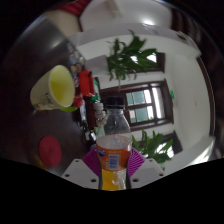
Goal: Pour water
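Note:
A clear plastic bottle [114, 150] with orange liquid and an orange label stands between my fingers, its white cap pointing away from me. My gripper [113, 163] is shut on the bottle, both purple pads [92, 162] pressing its sides. A yellow cup [54, 88] stands beyond and to the left of the bottle, on the dark table [40, 60]. The whole scene appears tilted, so the bottle is held off the table.
A red round object [49, 151] lies left of the fingers. A red item [86, 83] and other small things sit just past the yellow cup. Beyond are a window [150, 103], white walls and green plants [130, 55].

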Demonstrator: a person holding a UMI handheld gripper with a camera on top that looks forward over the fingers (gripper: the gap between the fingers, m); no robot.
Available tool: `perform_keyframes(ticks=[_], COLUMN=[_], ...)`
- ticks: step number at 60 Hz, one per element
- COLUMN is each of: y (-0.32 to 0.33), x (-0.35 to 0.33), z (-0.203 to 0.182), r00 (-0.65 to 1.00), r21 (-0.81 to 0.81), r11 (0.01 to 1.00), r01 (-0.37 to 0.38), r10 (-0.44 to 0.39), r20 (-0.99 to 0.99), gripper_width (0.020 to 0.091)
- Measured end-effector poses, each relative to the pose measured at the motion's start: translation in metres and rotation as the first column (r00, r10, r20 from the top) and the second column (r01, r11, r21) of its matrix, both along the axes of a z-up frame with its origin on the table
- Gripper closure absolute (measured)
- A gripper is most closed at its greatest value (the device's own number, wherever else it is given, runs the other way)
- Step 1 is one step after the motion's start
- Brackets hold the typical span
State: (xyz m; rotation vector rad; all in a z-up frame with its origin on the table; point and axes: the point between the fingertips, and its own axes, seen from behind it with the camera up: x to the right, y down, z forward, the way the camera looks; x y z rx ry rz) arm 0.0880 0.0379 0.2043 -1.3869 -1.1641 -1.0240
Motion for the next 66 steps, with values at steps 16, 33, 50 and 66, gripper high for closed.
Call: perform_keyframes(ticks=[16, 33, 50, 66], y=[0.027, 0.057, 0.067, 0.068], x=[0.024, 0.058, 0.096, 0.101], z=[0.010, 0.027, 0.070, 0.113], r00=[0.871, 0.686, 0.867, 0.886], r21=[-0.010, -0.002, 0.023, -0.063], r11=[0.996, 0.992, 0.989, 0.994], r01=[-0.085, -0.124, -0.144, -0.088], r10=[0.079, 0.087, 0.115, 0.049], r20=[0.485, 0.722, 0.484, -0.460], gripper_width=[0.0796, 0.0794, 0.0795, 0.0777])
